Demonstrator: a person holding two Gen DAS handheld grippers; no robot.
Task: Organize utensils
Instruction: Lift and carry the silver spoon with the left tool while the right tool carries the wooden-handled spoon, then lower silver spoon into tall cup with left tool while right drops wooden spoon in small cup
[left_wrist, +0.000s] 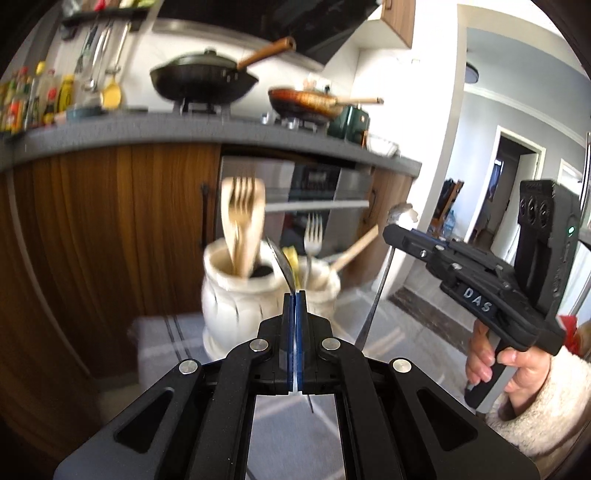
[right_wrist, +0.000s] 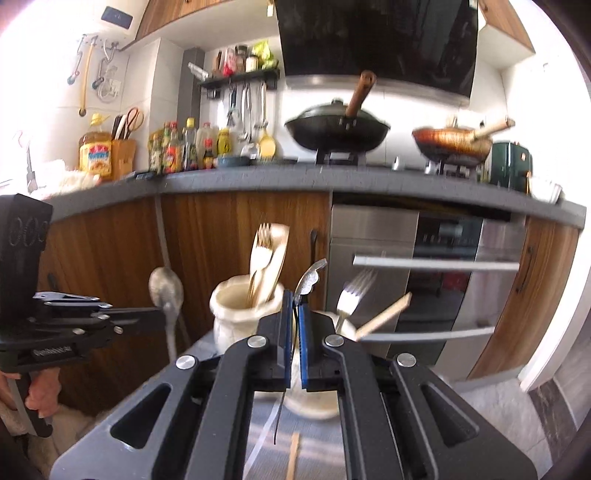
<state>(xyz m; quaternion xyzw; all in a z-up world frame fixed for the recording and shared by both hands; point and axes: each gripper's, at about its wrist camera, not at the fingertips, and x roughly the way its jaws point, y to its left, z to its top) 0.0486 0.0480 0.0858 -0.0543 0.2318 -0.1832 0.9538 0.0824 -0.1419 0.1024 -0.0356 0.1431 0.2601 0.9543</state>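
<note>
My left gripper (left_wrist: 294, 293) is shut on a metal spoon (left_wrist: 281, 263), whose bowl stands up above the pads; the same spoon (right_wrist: 165, 287) and left gripper (right_wrist: 162, 314) appear at the left of the right wrist view. My right gripper (right_wrist: 294, 295) is shut on a thin metal utensil with an ornate handle end (right_wrist: 312, 275), its shaft hanging below the pads. Just beyond stand two cream jars. The left jar (left_wrist: 236, 295) holds wooden forks (left_wrist: 242, 218). The right jar (left_wrist: 322, 291) holds a metal fork (left_wrist: 313, 232) and a wooden stick (left_wrist: 354, 251).
The jars stand on a grey cloth (left_wrist: 162, 339), where a loose wooden stick (right_wrist: 294, 456) lies near me. Behind are wood cabinet doors (left_wrist: 110, 221), a steel oven (right_wrist: 436, 266) and a grey counter (right_wrist: 258, 177) with two woks. A hand (left_wrist: 480, 362) grips the right tool.
</note>
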